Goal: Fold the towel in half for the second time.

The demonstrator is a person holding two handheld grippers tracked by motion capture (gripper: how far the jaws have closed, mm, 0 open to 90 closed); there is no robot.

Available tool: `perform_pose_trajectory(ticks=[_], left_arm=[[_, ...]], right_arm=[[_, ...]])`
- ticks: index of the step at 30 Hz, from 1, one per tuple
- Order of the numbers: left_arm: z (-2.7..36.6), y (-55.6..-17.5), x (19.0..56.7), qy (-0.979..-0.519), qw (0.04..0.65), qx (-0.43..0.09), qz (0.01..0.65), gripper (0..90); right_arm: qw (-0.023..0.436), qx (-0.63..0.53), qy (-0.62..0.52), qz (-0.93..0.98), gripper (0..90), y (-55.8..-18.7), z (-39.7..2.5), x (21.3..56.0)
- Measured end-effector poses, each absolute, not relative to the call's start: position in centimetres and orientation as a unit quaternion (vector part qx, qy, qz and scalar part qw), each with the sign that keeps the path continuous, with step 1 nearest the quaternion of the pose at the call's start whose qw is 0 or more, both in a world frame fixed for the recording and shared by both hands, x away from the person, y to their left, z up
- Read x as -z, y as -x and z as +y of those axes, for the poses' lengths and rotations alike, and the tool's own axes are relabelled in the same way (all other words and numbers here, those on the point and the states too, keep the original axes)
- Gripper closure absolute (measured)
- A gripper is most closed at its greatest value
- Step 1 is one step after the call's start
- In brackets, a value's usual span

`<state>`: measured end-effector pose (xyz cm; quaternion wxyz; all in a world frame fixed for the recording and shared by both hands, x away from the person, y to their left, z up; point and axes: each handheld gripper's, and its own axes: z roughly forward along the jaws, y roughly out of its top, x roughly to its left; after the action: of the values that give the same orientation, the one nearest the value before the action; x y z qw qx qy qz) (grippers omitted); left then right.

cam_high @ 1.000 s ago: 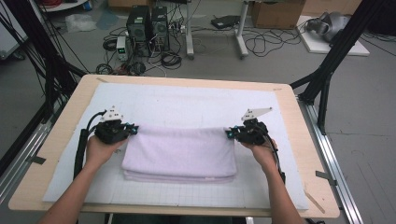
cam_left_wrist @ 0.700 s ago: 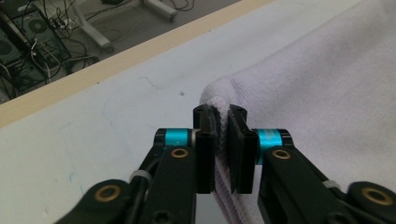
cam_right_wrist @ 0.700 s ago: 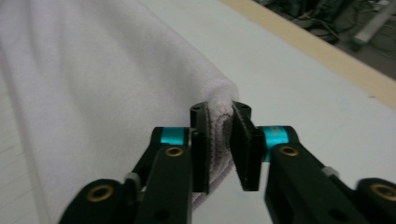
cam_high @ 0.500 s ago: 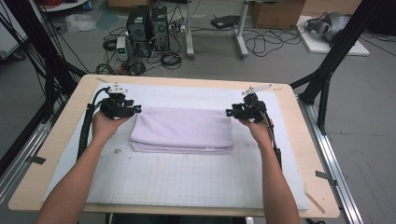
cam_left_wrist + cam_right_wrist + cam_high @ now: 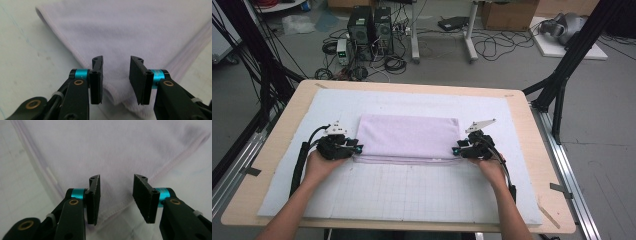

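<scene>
A pale lilac towel [image 5: 408,136] lies folded into a flat rectangle on the white gridded mat [image 5: 412,195]. My left gripper [image 5: 356,149] sits at the towel's near left corner, jaws open, with that folded corner [image 5: 117,96] lying between them in the left gripper view. My right gripper [image 5: 457,151] sits at the near right corner, also open. In the right gripper view the hemmed corner [image 5: 117,210] rests on the mat between the black fingers [image 5: 94,200], which do not pinch it.
The mat covers a wooden table [image 5: 537,150] with black frame posts [image 5: 562,75] at both sides. Computers and cables [image 5: 372,30] sit on the floor beyond the far edge. Bare mat lies in front of the towel.
Both grippers carried the towel's edge away from me, then drew back toward me to the near corners. They have let go and now stand open; the towel lies folded narrower.
</scene>
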<state>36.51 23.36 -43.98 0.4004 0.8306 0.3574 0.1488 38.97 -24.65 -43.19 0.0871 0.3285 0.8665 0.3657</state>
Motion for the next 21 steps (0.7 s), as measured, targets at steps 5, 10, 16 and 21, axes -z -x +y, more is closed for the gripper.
perform_pose_trajectory(ticks=[5, 10, 16, 21], left_arm=[[24.2, -35.8, 43.5, -0.819, 0.422, -0.146, 0.361, 59.6], [24.5, -34.8, 42.8, -0.812, 0.449, -0.142, 0.345, 59.5], [23.4, -34.9, 43.8, -0.835, 0.414, -0.133, 0.336, 58.9], [22.6, -34.7, 44.0, -0.846, 0.391, -0.165, 0.324, 78.7]], right_arm=[[0.099, -0.380, -0.325, 0.861, 55.5, -37.9, -25.3, 43.0], [0.113, -0.410, -0.302, 0.853, 55.1, -36.6, -25.5, 42.3], [0.099, -0.397, -0.282, 0.868, 56.1, -36.2, -24.6, 43.0], [0.097, -0.392, -0.280, 0.871, 75.8, -36.0, -24.7, 43.9]])
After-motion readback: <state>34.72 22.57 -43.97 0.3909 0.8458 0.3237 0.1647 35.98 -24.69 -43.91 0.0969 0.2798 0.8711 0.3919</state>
